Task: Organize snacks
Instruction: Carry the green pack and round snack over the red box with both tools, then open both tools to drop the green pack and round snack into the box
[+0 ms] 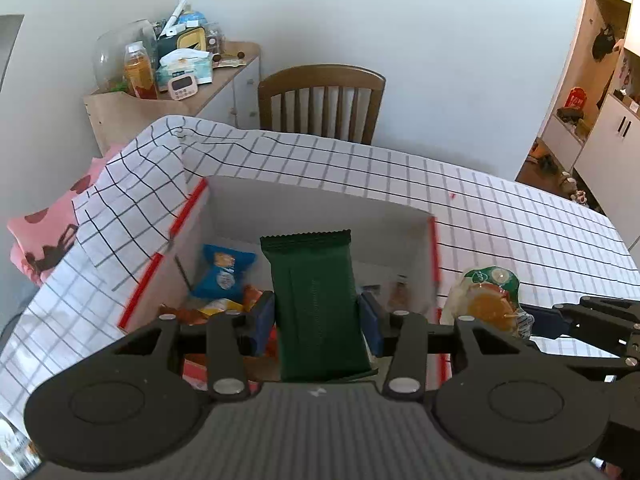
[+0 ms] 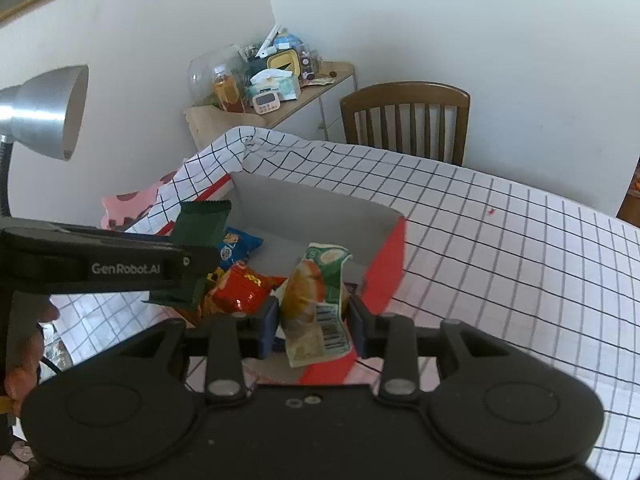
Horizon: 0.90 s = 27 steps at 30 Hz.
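Tilted downward, the left claw [image 1: 316,316] grips a dark green wrapper [image 1: 318,308] above the red box [image 2: 384,264]. Beside it, the right claw [image 2: 314,316], likewise angled down, clasps an orange-and-green snack packet [image 2: 314,304].

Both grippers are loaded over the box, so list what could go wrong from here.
1. The left gripper and right gripper are close together above the box; they could bump.
2. The bread pack hangs near the box's red wall, so it might land on the tablecloth.
3. The tall green pack might drop on end and lean on the snacks already inside.
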Available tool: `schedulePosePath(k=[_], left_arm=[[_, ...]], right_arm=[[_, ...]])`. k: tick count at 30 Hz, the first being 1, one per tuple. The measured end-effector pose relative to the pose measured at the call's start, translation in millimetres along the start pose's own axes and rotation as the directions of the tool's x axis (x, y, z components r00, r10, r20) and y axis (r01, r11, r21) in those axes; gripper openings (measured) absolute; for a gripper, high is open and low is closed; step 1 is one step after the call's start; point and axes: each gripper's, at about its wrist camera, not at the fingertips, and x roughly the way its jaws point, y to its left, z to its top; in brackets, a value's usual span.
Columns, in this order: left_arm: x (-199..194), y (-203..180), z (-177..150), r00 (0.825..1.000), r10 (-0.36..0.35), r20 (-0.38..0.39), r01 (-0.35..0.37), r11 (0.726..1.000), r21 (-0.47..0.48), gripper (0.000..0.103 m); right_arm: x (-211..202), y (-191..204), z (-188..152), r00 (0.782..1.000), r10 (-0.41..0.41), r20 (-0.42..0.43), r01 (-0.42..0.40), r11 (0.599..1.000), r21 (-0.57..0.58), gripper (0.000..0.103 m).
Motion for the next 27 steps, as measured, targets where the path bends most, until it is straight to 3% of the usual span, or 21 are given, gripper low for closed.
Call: schedulePosePath(k=[14, 27], left_arm=[[62.9, 65.5, 19.4, 0.997, 0.049, -0.062, -0.048, 0.999, 0.01, 0.045], [114.8, 70.0, 0.1, 0.985, 0.033, -0.168, -0.027, 0.999, 0.035, 0.044]], right_arm=[[79.8, 22.9, 16.5, 0.995, -0.065, -0.077, 0.065, 0.998, 0.0, 0.035], [117.3, 27.6, 9.2, 0.986, -0.091, -0.137, 0.089, 0.996, -0.021, 0.037]])
